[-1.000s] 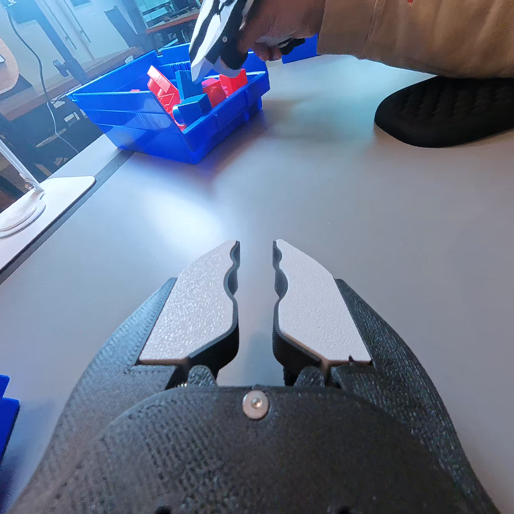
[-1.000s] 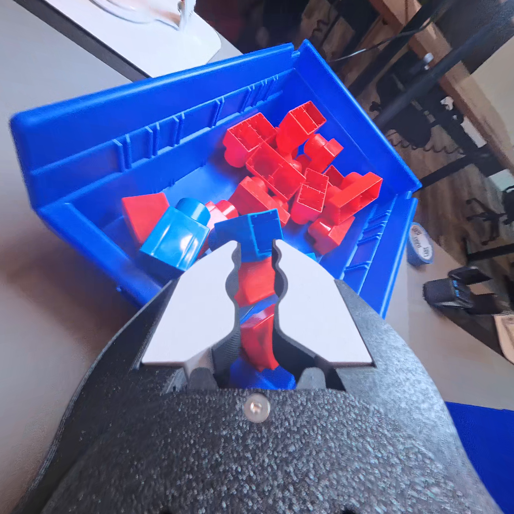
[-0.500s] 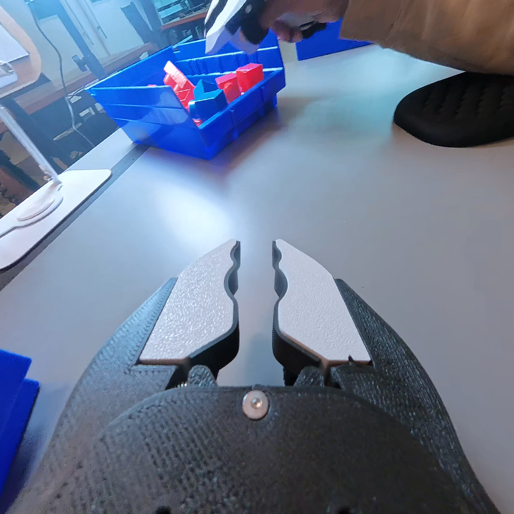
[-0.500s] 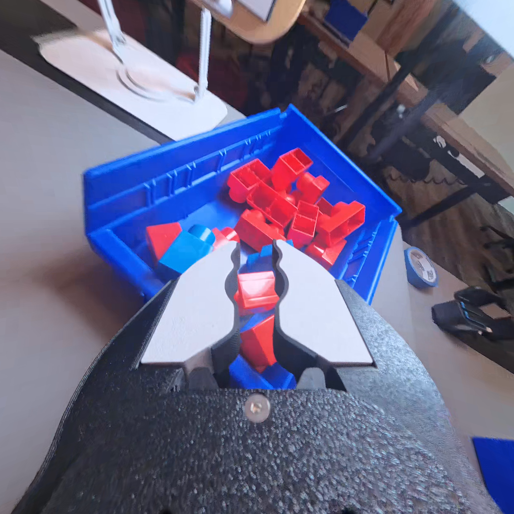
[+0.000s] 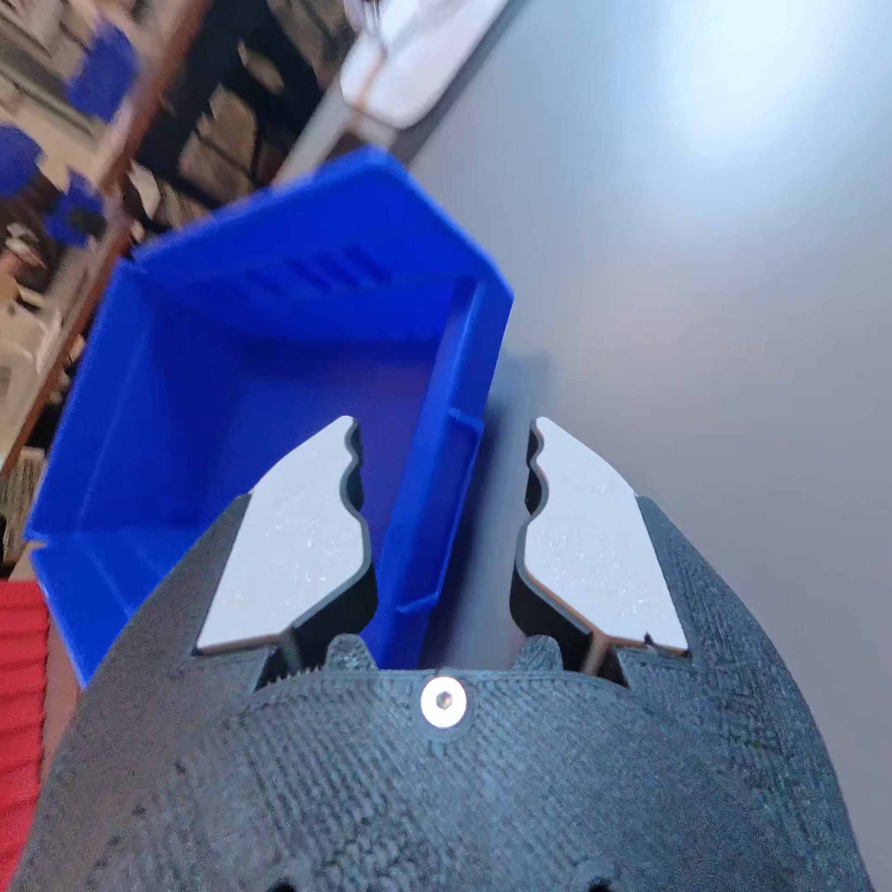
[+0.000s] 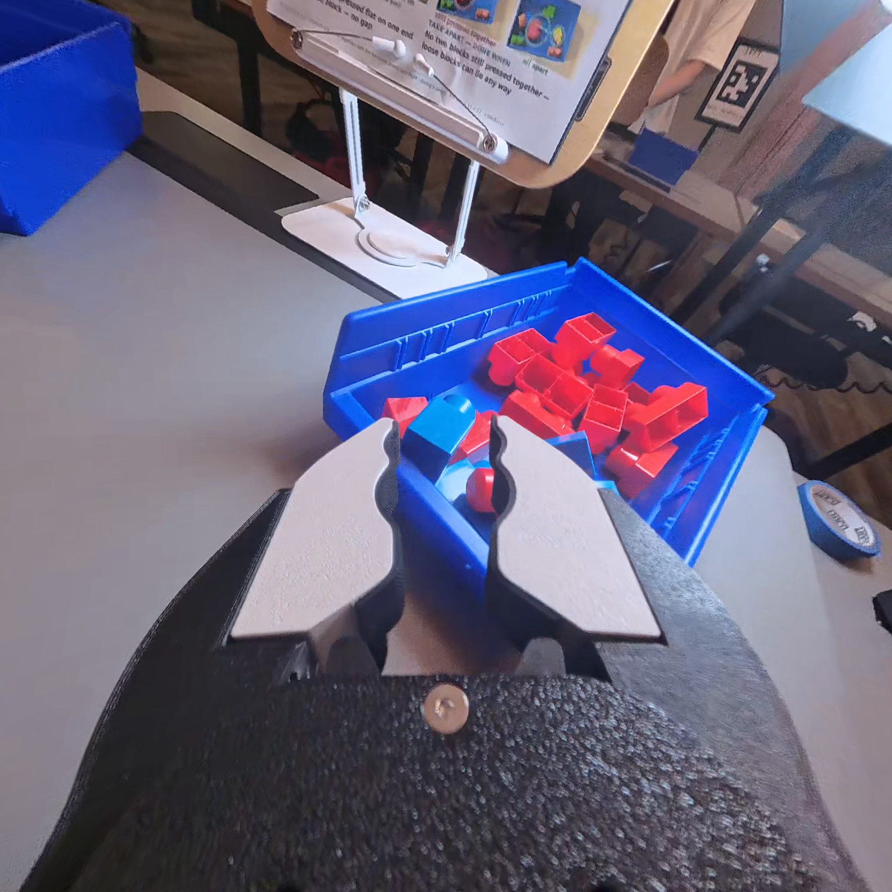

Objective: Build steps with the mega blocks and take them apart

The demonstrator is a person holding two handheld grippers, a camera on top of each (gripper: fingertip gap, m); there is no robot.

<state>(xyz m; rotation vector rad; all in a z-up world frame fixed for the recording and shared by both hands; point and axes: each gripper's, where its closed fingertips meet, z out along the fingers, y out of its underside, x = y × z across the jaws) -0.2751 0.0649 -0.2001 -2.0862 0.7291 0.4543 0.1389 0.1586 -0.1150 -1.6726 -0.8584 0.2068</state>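
Apparently to bring an empty blue bin (image 5: pixel 270 386) into play, the left hand-held gripper (image 5: pixel 444 434) straddles its wall, spread, while the right hand-held gripper (image 6: pixel 444 434), parted and empty, hovers beside the desk-edge bin (image 6: pixel 410 338) holding mega blocks (image 6: pixel 593 386).

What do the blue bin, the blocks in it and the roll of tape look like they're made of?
Blue bin: looks like rigid moulded plastic, with glossy ribbed walls.
Blocks: probably hard plastic too, shiny, hollow with thin walls, mostly red, a few blue.
Roll of tape: matte blue, likely paper masking tape, though I can't be sure.
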